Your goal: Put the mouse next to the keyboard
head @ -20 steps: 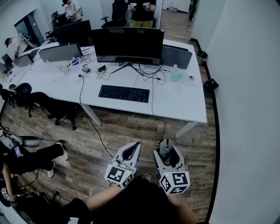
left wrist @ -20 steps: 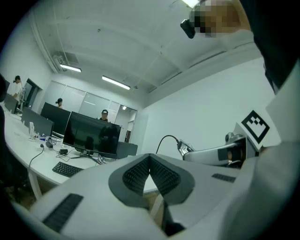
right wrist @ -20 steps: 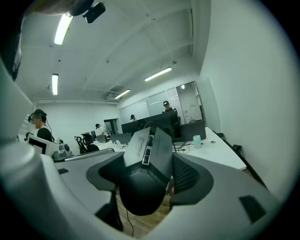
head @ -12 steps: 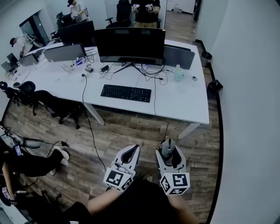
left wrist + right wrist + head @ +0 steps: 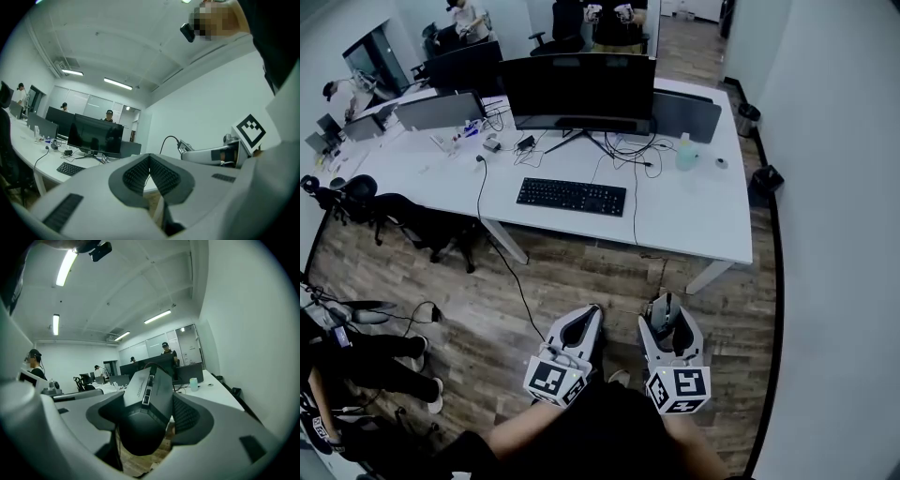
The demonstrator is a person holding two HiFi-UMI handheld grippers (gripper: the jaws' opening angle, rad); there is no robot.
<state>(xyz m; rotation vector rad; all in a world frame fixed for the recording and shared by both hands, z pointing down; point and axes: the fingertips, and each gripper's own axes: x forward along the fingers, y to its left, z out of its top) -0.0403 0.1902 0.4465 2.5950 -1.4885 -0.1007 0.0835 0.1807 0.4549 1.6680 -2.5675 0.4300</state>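
Note:
A dark grey computer mouse [image 5: 147, 404] sits between the jaws of my right gripper [image 5: 667, 323], which is shut on it and held above the wooden floor, well short of the desk. The mouse [image 5: 664, 317] shows as a dark shape between the pads in the head view. My left gripper [image 5: 578, 328] hangs beside it, shut, its ribbed pads [image 5: 151, 176] meeting with nothing between them. The black keyboard [image 5: 571, 196] lies on the white desk [image 5: 694, 220] in front of a wide black monitor [image 5: 579, 90]; the keyboard [image 5: 69, 168] also shows far off in the left gripper view.
Cables [image 5: 623, 150], a clear bottle [image 5: 685, 155] and small items lie on the desk behind the keyboard. Black office chairs [image 5: 422, 228] stand at the desk's left. A cable [image 5: 511, 277] hangs to the floor. A seated person's legs [image 5: 370, 352] are at left. A white wall [image 5: 834, 216] runs along the right.
The view has drawn slightly nearer and steadier on the desk. Both grippers keep their places and their grip; the seated person's legs at left have shifted.

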